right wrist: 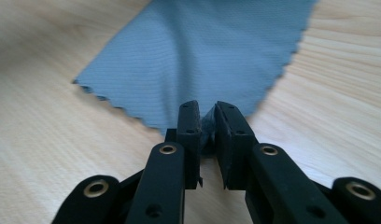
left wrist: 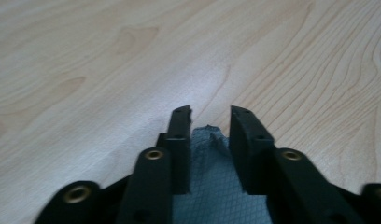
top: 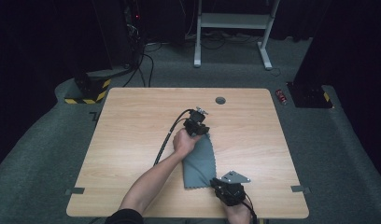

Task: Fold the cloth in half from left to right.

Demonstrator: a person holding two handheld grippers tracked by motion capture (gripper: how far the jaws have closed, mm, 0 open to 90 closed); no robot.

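A grey-blue cloth [top: 200,161] with pinked edges lies on the wooden table [top: 132,121], running from the middle toward the near edge. My left gripper [top: 201,132] is at its far corner. In the left gripper view the jaws [left wrist: 211,114] stand apart, and the cloth's tip [left wrist: 212,186] lies loose between them. My right gripper [top: 216,183] is at the near right corner. In the right gripper view its jaws [right wrist: 207,109] show a narrow gap with a small fold of cloth [right wrist: 193,60] standing in it, and the pads do not press it.
A round cable hole [top: 220,100] sits near the table's far edge. Grey tape marks [top: 75,190] [top: 300,188] lie by the near corners. On the carpet beyond are a red can [top: 282,96], a yellow-black striped base [top: 88,91] and a white desk frame [top: 235,21].
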